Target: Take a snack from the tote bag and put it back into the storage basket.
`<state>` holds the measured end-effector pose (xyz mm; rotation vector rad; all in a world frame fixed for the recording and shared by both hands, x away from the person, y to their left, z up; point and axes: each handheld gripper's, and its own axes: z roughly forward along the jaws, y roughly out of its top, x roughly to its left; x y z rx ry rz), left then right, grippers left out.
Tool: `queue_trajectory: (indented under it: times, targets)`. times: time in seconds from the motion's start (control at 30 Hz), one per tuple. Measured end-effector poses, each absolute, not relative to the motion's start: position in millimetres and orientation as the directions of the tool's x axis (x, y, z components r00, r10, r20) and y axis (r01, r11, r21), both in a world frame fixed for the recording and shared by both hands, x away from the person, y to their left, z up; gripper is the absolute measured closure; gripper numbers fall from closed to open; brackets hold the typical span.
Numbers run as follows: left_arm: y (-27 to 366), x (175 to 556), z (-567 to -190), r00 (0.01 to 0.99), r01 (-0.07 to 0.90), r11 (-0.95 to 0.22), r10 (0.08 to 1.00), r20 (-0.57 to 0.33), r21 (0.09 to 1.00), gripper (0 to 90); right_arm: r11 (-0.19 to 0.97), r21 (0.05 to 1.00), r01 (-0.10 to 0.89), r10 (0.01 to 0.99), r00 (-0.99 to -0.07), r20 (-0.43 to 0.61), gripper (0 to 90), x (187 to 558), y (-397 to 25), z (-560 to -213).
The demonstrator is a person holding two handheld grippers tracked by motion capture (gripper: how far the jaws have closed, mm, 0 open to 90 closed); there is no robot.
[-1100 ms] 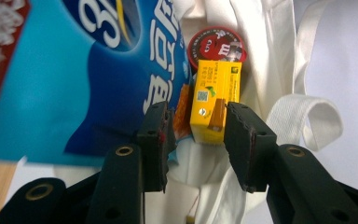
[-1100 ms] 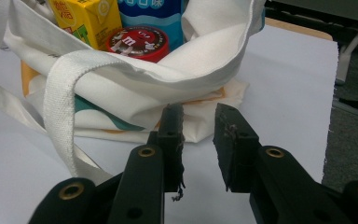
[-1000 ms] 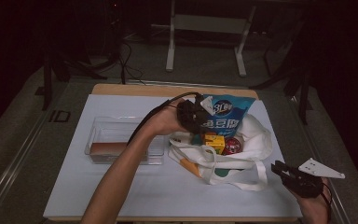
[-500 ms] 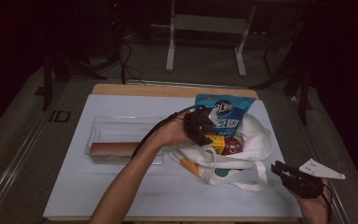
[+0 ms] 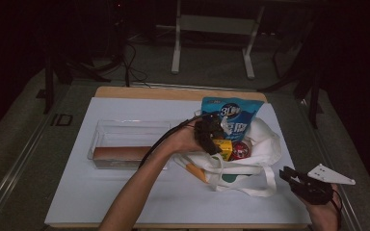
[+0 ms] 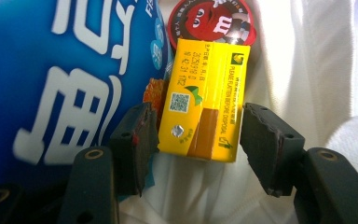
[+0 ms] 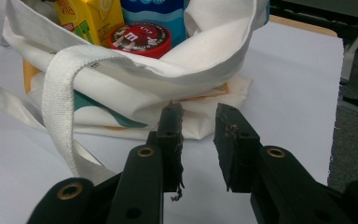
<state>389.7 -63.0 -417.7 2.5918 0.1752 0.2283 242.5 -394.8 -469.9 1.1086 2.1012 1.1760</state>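
Note:
A white tote bag point(image 5: 257, 144) lies open on the white table cover, holding a blue snack bag point(image 5: 231, 115), a yellow drink carton point(image 5: 224, 148) and a red round candy tin point(image 5: 240, 150). My left gripper point(image 5: 211, 136) is at the bag's mouth, open, with its jaws on either side of the yellow carton point(image 6: 204, 112); the left jaw is right against the carton's edge and the right jaw stands apart from it. The blue bag point(image 6: 60, 70) and the tin point(image 6: 210, 21) sit beside it. My right gripper point(image 5: 295, 179) is open near the bag's right corner, aimed at the bag point(image 7: 168, 88) with nothing between its jaws point(image 7: 198, 135).
A clear plastic tray point(image 5: 125, 144) with a brown bottom stands left of the bag. The bag's strap point(image 5: 250, 190) loops toward the front edge. A wooden table edge point(image 5: 173, 91) shows at the back; metal stand legs rise beyond it.
My left gripper has come down from the top of the blue snack bag to the bag's mouth, around the yellow carton. The right gripper has stayed in place.

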Motion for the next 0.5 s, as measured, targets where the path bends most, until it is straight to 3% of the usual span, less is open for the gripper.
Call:
queue_trajectory:
  times: [0.5]
  targets:
    - [-78, 398, -422, 0.989, 0.037, -0.878, 0.101, 0.111, 0.476, 46.5, 0.300, 0.856, 0.422, 0.833, -0.553, -0.019, 71.6, 243, -396, -473]
